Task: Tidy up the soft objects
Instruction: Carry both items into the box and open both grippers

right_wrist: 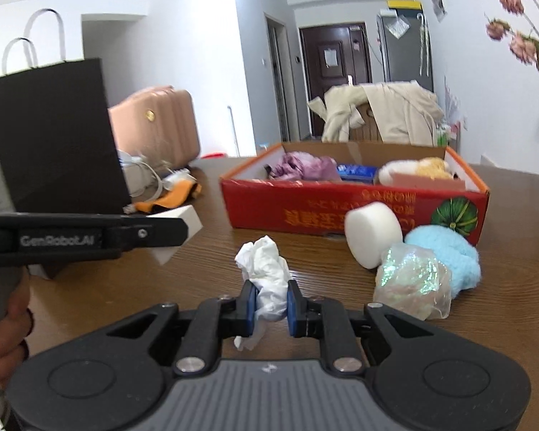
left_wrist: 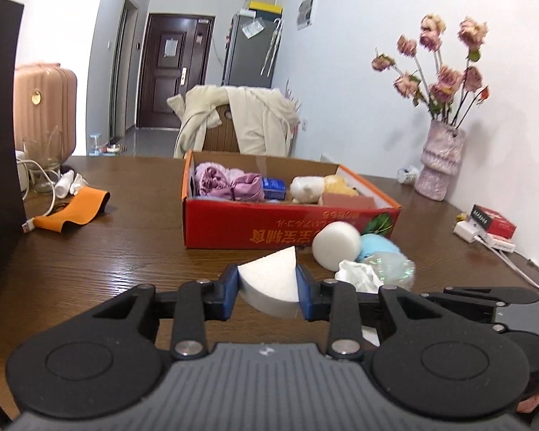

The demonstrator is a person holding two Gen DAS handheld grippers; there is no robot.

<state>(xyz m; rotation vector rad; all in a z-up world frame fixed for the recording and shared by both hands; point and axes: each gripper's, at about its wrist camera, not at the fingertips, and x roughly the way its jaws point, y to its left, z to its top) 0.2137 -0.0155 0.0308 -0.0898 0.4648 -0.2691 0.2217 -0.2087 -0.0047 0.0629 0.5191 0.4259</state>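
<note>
My left gripper [left_wrist: 268,289] is shut on a white foam wedge [left_wrist: 269,283], held above the table. That wedge [right_wrist: 183,221] also shows behind the left gripper's black arm in the right wrist view. My right gripper [right_wrist: 272,303] is shut on a crumpled white tissue [right_wrist: 266,273], and the same tissue [left_wrist: 359,274] appears in the left wrist view. A red cardboard box [left_wrist: 287,224] [right_wrist: 341,212] holds purple cloth [left_wrist: 230,185], a blue pack, a plush toy and a pink block. In front of the box lie a white foam cylinder [right_wrist: 372,233], a light blue fluffy ball [right_wrist: 449,251] and a shiny iridescent wad [right_wrist: 409,280].
A black paper bag [right_wrist: 54,136] stands at the left on the brown wooden table [left_wrist: 107,251]. An orange cloth [left_wrist: 75,212] and cables lie near it. A vase of dried roses [left_wrist: 438,165] and a red-white packet [left_wrist: 492,222] are at the right. A chair with a cream coat [left_wrist: 240,122] stands behind the box.
</note>
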